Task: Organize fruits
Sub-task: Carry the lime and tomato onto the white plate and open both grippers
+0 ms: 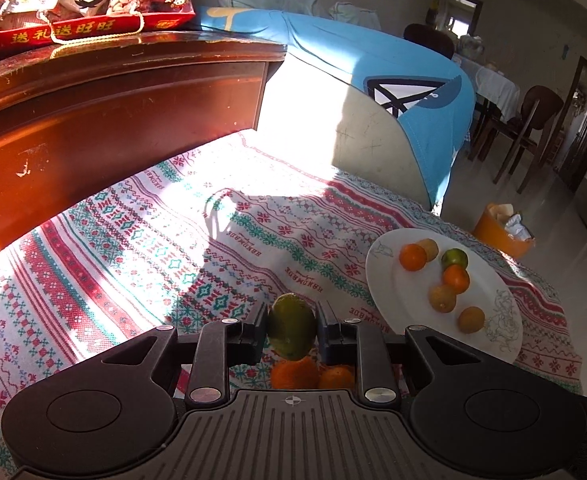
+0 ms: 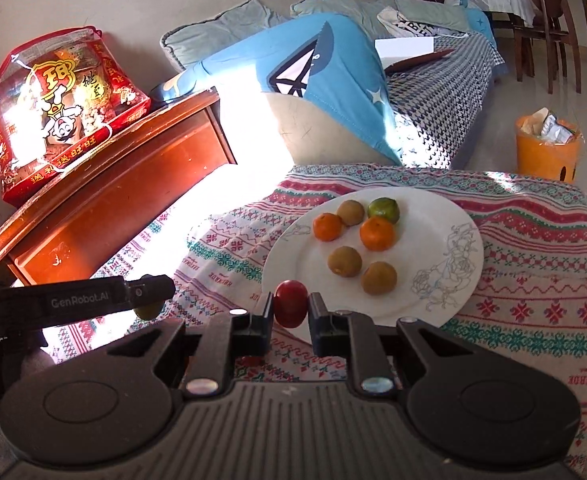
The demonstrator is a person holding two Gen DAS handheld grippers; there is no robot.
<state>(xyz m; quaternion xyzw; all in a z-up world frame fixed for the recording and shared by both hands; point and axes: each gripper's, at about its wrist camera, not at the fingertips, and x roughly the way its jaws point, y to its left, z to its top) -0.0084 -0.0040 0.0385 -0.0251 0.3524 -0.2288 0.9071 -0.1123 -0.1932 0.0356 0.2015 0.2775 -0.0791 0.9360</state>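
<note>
My left gripper is shut on a green fruit, held above the patterned cloth; two oranges lie on the cloth just below it. My right gripper is shut on a small red fruit at the near rim of the white plate. The plate holds several fruits: oranges, brown kiwis and a green citrus. In the right wrist view the left gripper shows at the left with the green fruit peeking under it.
A patterned tablecloth covers the table. A red-brown wooden cabinet stands behind, with a red snack bag on top. A sofa with a blue cover is beyond. An orange bin sits on the floor at the right.
</note>
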